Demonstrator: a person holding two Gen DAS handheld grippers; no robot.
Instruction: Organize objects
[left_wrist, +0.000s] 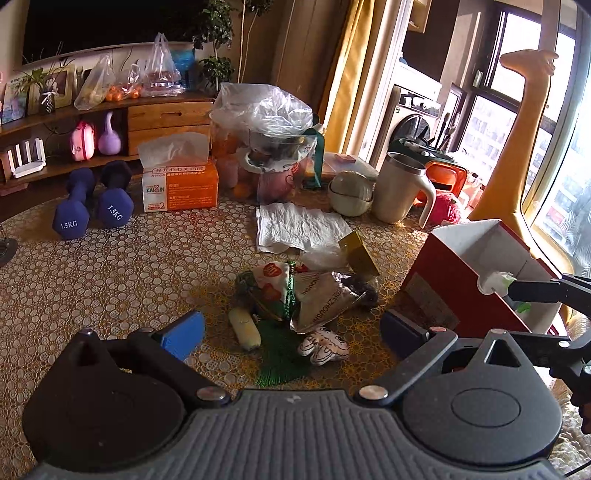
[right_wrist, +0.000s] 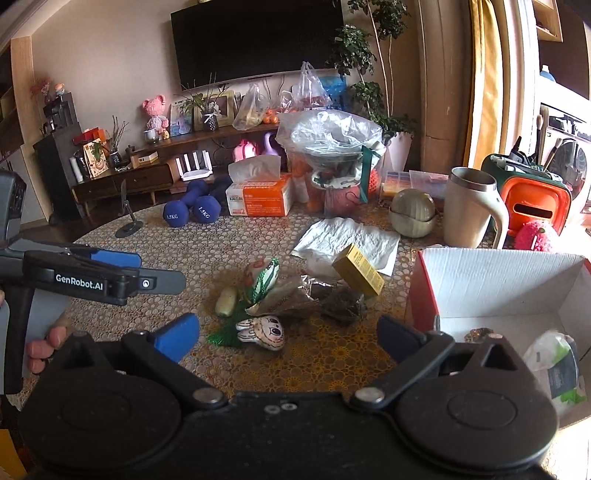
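- The left gripper (left_wrist: 291, 330) hangs low over the table (left_wrist: 129, 280), its blue fingers (left_wrist: 184, 332) spread wide with nothing between them.
- The right gripper (right_wrist: 288, 338) is likewise spread wide and empty, its right finger just beside the near left corner of the red cardboard box (right_wrist: 421, 295).
- Ahead of both grippers lies a small heap: a pale cylindrical tube (left_wrist: 245, 328) at the left, a green tassel (left_wrist: 277, 363), a cartoon-faced plush charm (left_wrist: 325, 345) nearest, a crinkled silver foil packet (left_wrist: 325, 299) and a yellow carton (left_wrist: 358, 251) leaning tilted at the far right of the heap.
- The box, white inside, stands open at the right; a white-and-green packet (right_wrist: 557, 365) lies in it.
- Farther back sit a crumpled paper towel (left_wrist: 299, 229), an orange tissue box (left_wrist: 181, 188), two blue dumbbells (left_wrist: 92, 208), a cream mug (left_wrist: 400, 192) and a round lidded bowl (left_wrist: 351, 192).
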